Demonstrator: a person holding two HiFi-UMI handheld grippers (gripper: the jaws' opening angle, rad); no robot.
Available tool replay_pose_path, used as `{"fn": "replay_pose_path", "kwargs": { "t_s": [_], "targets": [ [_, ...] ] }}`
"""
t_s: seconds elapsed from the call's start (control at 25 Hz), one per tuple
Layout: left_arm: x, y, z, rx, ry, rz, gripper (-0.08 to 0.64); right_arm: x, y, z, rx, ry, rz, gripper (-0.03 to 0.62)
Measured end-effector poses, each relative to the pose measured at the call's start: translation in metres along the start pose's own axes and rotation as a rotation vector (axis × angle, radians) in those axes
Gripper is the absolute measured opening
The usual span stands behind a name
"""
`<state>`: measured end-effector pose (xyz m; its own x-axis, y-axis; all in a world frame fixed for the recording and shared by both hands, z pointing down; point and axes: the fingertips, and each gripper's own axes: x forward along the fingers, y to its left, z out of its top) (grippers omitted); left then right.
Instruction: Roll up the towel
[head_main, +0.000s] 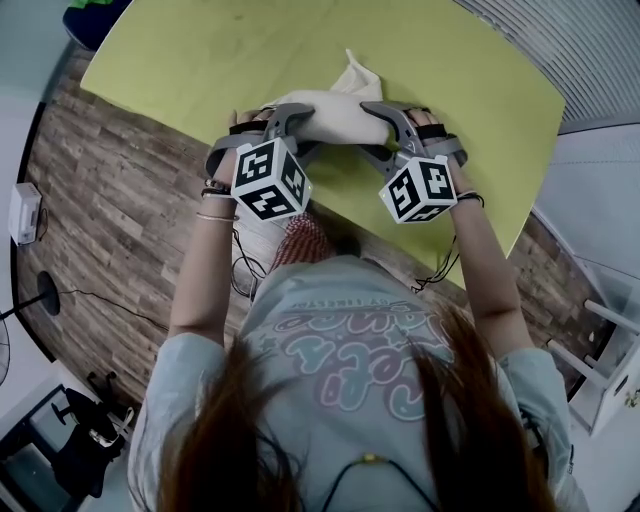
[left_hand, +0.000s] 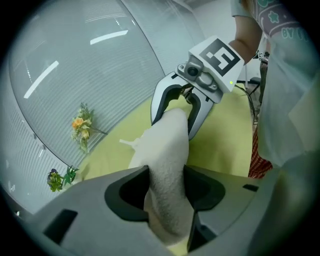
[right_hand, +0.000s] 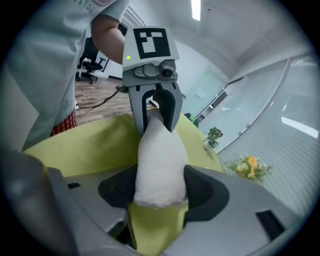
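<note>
The only lettering is a print on the person's T-shirt (head_main: 370, 350). It is a band of rounded pink and teal letters, upside down in the head view and too warped to read with certainty. A few more letters and a star from the same shirt show at the top edge of the left gripper view, also unreadable. The left marker cube (head_main: 270, 178) on the left gripper (head_main: 305, 130) and the right marker cube (head_main: 418, 190) on the right gripper (head_main: 385, 130) bear only black-and-white square code patterns.
</note>
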<state>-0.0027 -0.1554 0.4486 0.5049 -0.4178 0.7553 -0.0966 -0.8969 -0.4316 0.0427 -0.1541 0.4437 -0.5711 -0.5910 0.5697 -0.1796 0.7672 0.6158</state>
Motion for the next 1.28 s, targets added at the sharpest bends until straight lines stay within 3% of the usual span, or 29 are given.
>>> {"fn": "replay_pose_path", "kwargs": {
  "t_s": [0.28, 0.48, 0.8, 0.92, 1.04, 1.16, 1.28],
  "targets": [
    [0.000, 0.020, 0.003, -0.058, -0.008, -0.204, 0.193, 0.004, -0.016, -0.004, 0.279, -0.031, 0.185, 0.230],
    [0.007, 0.040, 0.006, -0.074, -0.011, -0.277, 0.195, 0.009, -0.030, -0.010, 0.448, -0.036, 0.307, 0.231],
    [0.027, 0.072, 0.008, -0.112, -0.056, -0.289, 0.215, 0.021, -0.055, -0.028, 0.675, -0.117, 0.326, 0.276],
    [0.033, 0.077, 0.007, -0.133, -0.060, -0.325, 0.221, 0.023, -0.065, -0.034, 0.736, -0.149, 0.292, 0.347],
    [0.038, 0.079, 0.006, -0.146, -0.051, -0.381, 0.213, 0.018, -0.077, -0.026, 0.665, -0.158, 0.188, 0.356],
    [0.040, 0.081, 0.007, -0.134, -0.043, -0.402, 0.210, 0.001, -0.085, -0.002, 0.439, -0.125, 0.010, 0.354],
    [0.040, 0.080, 0.005, -0.116, -0.043, -0.419, 0.209, 0.007, -0.064, 0.017, 0.234, -0.061, 0.000, 0.354]
  ]
}}
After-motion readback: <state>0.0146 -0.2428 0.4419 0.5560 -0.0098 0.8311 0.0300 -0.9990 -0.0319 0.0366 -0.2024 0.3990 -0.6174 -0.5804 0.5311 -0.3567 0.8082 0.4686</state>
